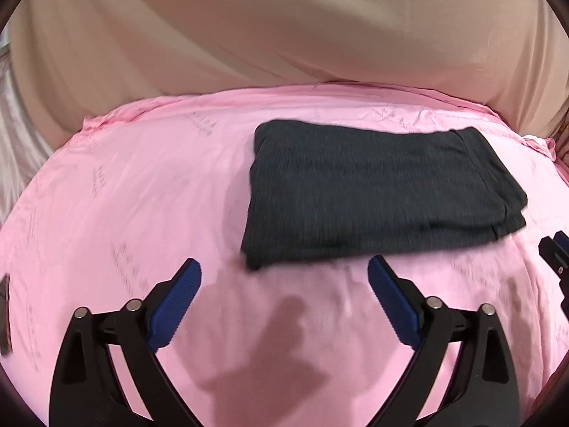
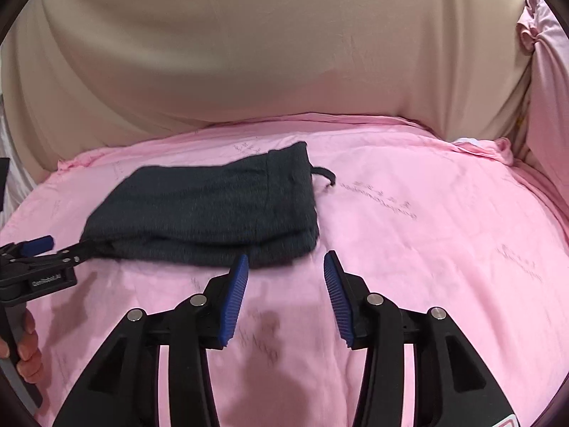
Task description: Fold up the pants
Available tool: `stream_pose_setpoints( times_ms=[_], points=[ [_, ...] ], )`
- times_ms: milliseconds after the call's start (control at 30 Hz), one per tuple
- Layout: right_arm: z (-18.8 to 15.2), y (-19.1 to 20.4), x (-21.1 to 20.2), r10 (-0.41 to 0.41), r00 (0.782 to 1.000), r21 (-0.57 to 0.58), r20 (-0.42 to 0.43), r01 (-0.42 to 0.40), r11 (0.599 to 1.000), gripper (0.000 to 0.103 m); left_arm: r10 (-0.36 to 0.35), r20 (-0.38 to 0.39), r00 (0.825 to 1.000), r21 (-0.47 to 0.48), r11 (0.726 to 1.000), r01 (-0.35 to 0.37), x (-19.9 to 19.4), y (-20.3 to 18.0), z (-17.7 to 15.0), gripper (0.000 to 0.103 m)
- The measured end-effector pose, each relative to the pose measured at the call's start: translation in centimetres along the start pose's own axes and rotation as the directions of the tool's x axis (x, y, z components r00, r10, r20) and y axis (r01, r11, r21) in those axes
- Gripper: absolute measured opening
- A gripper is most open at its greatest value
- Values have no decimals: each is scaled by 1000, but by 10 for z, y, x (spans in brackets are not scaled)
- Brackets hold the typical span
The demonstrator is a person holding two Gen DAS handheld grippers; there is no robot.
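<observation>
Dark grey pants (image 1: 377, 192) lie folded into a flat rectangle on the pink sheet (image 1: 142, 185). In the right wrist view the same pants (image 2: 213, 210) show their waistband at the right end, with a drawstring loop (image 2: 325, 174) sticking out. My left gripper (image 1: 284, 277) hovers just in front of the pants' near left corner, open wide, nothing between its blue pads (image 1: 177, 295). My right gripper (image 2: 286, 270) is open near the pants' front right edge, holding nothing. The left gripper (image 2: 49, 252) also shows at the left edge of the right wrist view, with a hand (image 2: 26, 352) on its handle.
A beige draped cloth (image 1: 284, 35) rises behind the bed's far edge. A knotted pink cloth (image 2: 540, 71) hangs at the far right. The right gripper's tip (image 1: 554, 252) shows at the right edge of the left wrist view. A dark object (image 1: 5, 313) sits at the left border.
</observation>
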State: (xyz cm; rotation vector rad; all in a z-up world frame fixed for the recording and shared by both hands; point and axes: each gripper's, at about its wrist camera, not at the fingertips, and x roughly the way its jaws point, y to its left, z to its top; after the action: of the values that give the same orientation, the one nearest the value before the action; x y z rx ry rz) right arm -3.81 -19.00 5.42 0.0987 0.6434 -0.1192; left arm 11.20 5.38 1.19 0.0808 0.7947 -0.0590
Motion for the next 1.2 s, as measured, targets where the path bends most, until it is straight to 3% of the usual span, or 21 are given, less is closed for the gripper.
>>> stream_pose_setpoints(
  times_ms=[167, 267, 433, 567, 1200],
  points=[
    [-18, 5, 0, 23, 998, 47, -62, -20, 999, 65, 11, -18, 1000, -45, 999, -11, -4, 5, -38, 95],
    [-23, 5, -3, -20, 997, 77, -71, 26, 997, 83, 31, 2, 1000, -59, 998, -31, -9, 6, -41, 95],
    [-24, 4, 7, -70, 990, 77, -119, 79, 994, 83, 38, 41, 998, -42, 998, -36, -16, 2, -42, 97],
    [-29, 4, 2, -91, 990, 89, -106, 100, 991, 86, 39, 67, 997, -20, 999, -38, -21, -3, -42, 98],
    [-29, 3, -3, -91, 991, 57, -100, 97, 994, 86, 31, 84, 996, -5, 1000, -31, -25, -3, -42, 98]
  ],
)
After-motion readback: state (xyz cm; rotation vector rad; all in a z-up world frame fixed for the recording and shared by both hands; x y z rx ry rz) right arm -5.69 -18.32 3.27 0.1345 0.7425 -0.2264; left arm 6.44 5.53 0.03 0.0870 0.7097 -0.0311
